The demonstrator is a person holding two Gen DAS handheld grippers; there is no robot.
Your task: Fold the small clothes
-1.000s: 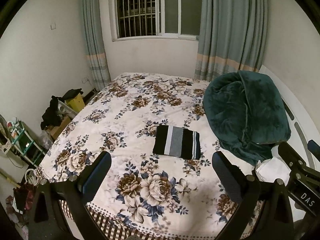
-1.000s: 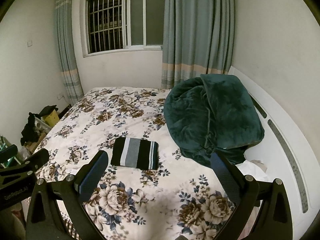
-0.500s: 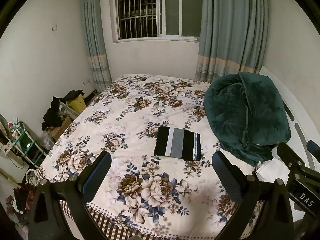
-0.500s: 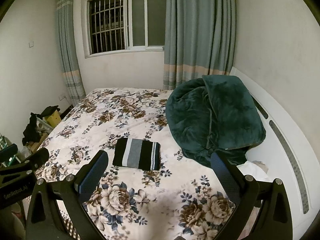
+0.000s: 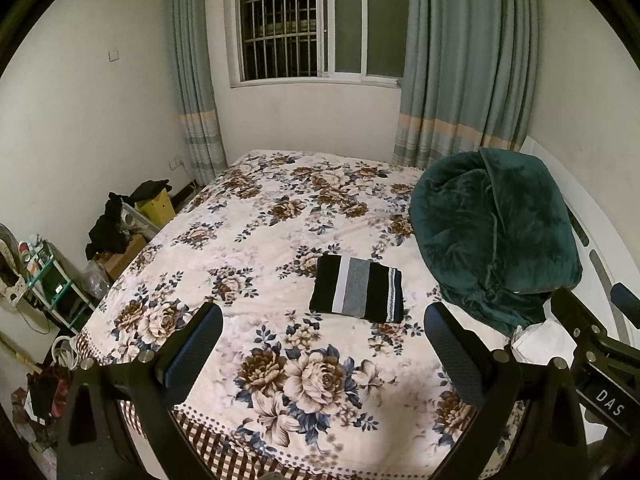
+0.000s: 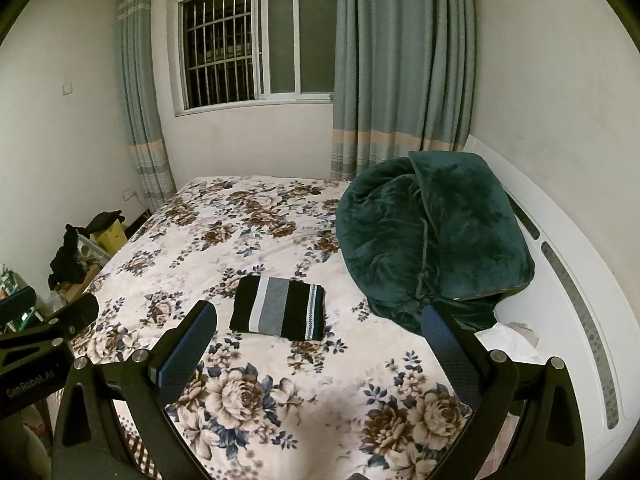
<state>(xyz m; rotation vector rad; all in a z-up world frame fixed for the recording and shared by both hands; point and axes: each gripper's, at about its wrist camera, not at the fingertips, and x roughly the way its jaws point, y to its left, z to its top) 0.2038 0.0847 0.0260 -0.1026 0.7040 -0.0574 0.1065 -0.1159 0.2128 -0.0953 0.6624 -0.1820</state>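
A small garment (image 5: 357, 293), black with white and grey stripes, lies folded into a neat rectangle on the floral bedspread (image 5: 280, 220). It also shows in the right wrist view (image 6: 280, 312). My left gripper (image 5: 322, 344) is open and empty, held above the near edge of the bed, well short of the garment. My right gripper (image 6: 318, 344) is open and empty too, at a like distance. Each gripper's body shows at the edge of the other's view.
A bunched dark green blanket (image 5: 492, 232) lies on the bed's right side by the white headboard (image 6: 560, 264), with a white cloth (image 5: 544, 340) below it. Boxes, dark clothes (image 5: 108, 224) and a small shelf (image 5: 48, 280) stand on the floor at left. Window and curtains behind.
Both grippers have drawn slightly back and up from the bed; the folded garment looks a little farther away. It has not moved on the bedspread.
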